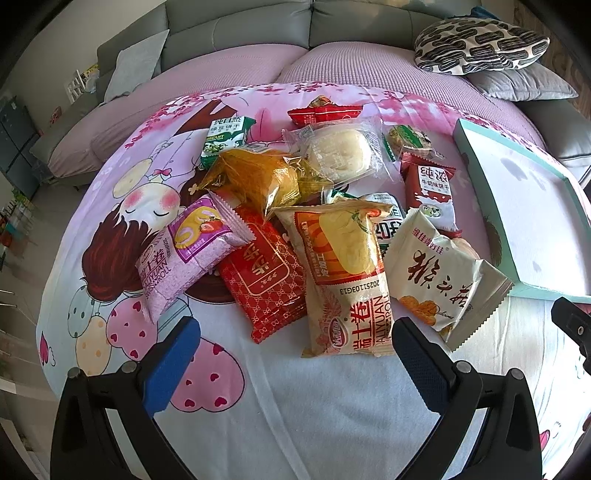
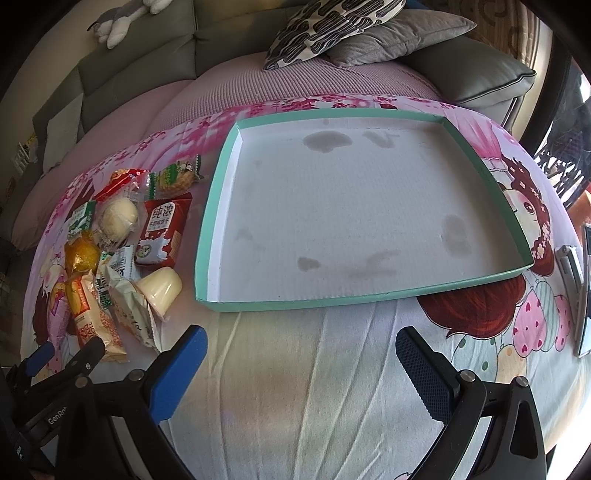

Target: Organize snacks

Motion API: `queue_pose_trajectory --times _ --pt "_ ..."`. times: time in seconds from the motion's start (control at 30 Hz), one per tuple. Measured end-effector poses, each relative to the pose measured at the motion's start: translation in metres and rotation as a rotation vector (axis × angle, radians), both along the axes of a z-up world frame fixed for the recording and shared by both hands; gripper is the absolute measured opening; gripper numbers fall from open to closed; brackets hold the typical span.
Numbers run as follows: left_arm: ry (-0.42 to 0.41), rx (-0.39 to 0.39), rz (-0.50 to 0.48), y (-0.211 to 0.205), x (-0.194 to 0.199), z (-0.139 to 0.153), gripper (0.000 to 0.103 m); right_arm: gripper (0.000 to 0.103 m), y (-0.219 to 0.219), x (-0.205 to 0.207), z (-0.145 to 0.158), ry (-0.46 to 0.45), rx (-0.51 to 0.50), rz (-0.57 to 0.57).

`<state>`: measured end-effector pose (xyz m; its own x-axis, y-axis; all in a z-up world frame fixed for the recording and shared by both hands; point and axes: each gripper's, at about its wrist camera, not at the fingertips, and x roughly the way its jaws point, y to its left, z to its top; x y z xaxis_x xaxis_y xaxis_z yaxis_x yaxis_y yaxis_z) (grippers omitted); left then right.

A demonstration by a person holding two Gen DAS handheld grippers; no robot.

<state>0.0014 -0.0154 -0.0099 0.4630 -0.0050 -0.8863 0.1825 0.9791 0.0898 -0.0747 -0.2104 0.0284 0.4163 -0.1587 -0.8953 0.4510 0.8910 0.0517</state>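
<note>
A heap of wrapped snacks lies on the cartoon-print cloth: a beige Swiss roll pack (image 1: 347, 280), a red packet (image 1: 264, 277), a pink roll pack (image 1: 188, 251), a yellow bag (image 1: 258, 177) and a white pastry pack (image 1: 439, 284). My left gripper (image 1: 295, 354) is open just short of the beige pack, holding nothing. To the right sits a shallow teal-rimmed tray (image 2: 210, 206) with a stained white floor and nothing in it. My right gripper (image 2: 301, 365) is open in front of the tray's near wall. The snack heap (image 2: 122, 251) shows at the left of the right wrist view.
A grey sofa with a patterned cushion (image 1: 480, 44) and grey pillow (image 2: 399, 33) stands behind the table. A jelly cup (image 2: 162, 288) lies by the tray's left corner. A phone-like object (image 2: 585, 288) rests at the table's right edge. Bare cloth stretches in front of both grippers.
</note>
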Motion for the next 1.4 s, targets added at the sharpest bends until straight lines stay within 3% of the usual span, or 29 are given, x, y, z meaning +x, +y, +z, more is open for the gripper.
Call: queue_pose_trajectory --times 0.2,0.5,0.7,0.83,1.03,1.13,1.4 --pt "-0.017 -0.04 0.062 0.013 0.006 0.003 0.103 0.103 0.007 0.008 -0.002 -0.018 0.015 0.04" --pt "-0.023 -0.102 0.056 0.015 0.01 0.004 0.103 0.103 0.036 0.034 0.013 -0.174 0.186 0.19" --pt "-0.006 -0.134 0.037 0.01 0.017 0.001 0.102 0.085 0.059 0.05 0.014 -0.211 0.231 0.301" --pt "0.014 -0.152 0.034 0.011 0.023 -0.003 0.086 0.065 0.074 0.058 0.006 -0.192 0.256 0.364" --pt "0.072 -0.2 0.03 0.015 0.027 -0.012 0.068 0.046 0.081 0.069 -0.012 -0.141 0.297 0.389" --pt "0.074 -0.219 0.048 0.019 0.027 -0.013 0.062 0.04 0.08 0.068 -0.014 -0.134 0.306 0.392" --pt "0.093 -0.25 0.126 0.038 0.028 -0.017 0.052 0.04 0.086 0.063 -0.011 -0.114 0.321 0.431"
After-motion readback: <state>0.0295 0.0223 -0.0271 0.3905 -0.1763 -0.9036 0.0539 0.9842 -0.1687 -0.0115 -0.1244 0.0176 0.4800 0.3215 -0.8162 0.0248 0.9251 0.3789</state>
